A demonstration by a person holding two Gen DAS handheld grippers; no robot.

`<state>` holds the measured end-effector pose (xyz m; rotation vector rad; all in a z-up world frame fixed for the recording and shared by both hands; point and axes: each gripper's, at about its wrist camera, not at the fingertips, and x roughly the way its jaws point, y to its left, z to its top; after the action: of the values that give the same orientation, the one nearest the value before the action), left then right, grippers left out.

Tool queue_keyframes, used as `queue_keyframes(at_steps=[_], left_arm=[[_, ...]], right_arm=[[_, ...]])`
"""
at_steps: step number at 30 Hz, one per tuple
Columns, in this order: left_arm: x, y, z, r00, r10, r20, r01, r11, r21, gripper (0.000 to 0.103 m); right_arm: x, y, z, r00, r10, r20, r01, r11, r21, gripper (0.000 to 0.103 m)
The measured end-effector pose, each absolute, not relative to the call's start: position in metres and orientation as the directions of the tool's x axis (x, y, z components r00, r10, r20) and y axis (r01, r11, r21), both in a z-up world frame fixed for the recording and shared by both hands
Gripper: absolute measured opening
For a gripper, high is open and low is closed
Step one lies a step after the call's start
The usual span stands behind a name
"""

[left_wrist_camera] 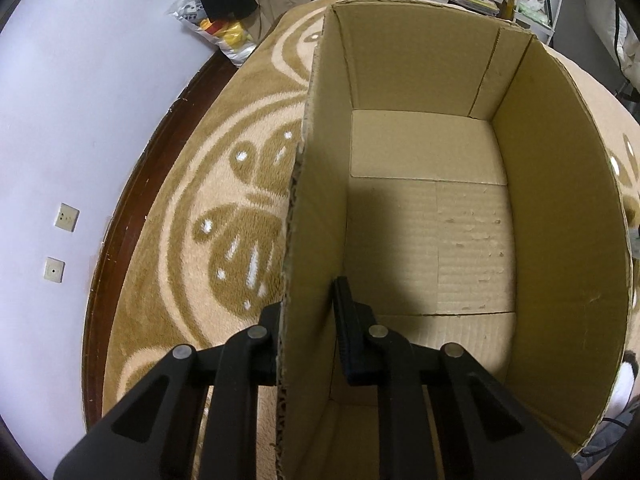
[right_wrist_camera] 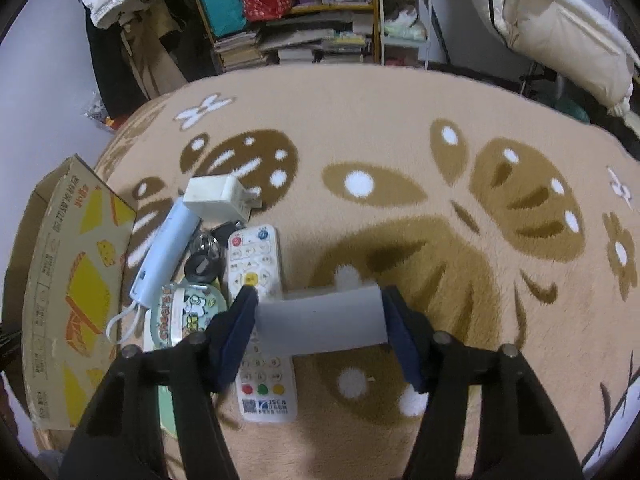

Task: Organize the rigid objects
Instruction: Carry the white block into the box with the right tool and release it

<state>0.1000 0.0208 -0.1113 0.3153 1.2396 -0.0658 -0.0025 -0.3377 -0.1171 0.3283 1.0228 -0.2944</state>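
While the left gripper [left_wrist_camera: 308,320] is clamped tight on the near side wall of the open cardboard box [left_wrist_camera: 560,200], one finger outside and one inside, the box stands on a tan blanket [left_wrist_camera: 200,184] with a brown leaf pattern, and its floor is bare. The right gripper [right_wrist_camera: 320,320] points down at the same blanket, with a grey block [right_wrist_camera: 320,324] lying crosswise between its blue pads [right_wrist_camera: 236,332]; the jaws stand partly open and the block's ends meet both pads, though whether they press on it I cannot tell. Just left of the block lie the other things: a white remote control [right_wrist_camera: 260,264] partly under it, a white plug adapter [right_wrist_camera: 218,196], a pale blue tube [right_wrist_camera: 168,248], a bunch of keys [right_wrist_camera: 204,260] and a round printed tin [right_wrist_camera: 188,316]. The box's printed outer side shows at the left edge of the right wrist view, just beside that pile.
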Motion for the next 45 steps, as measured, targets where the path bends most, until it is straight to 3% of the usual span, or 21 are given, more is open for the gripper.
queue_keyframes(at_steps=[15,31,45], left_arm=[[0.096,0.016,-0.112,0.344,0.147,-0.927,0.237,0.942,0.237,0.017],[0.095,0.011,-0.113,0.352,0.166,-0.921,0.239,0.936,0.26,0.017],[0.096,0.011,-0.112,0.347,0.171,-0.922,0.237,0.935,0.263,0.018]], right_arm=[[-0.001,-0.318,-0.085,0.591,-0.101,-0.8,0.329,0.936,0.126,0.066],[0.028,-0.205,-0.016,0.765,0.149,-0.627,-0.027,0.979,0.201,0.066],[0.031,-0.159,-0.034,0.742,0.249,-0.623,-0.14,0.965,0.22,0.066]])
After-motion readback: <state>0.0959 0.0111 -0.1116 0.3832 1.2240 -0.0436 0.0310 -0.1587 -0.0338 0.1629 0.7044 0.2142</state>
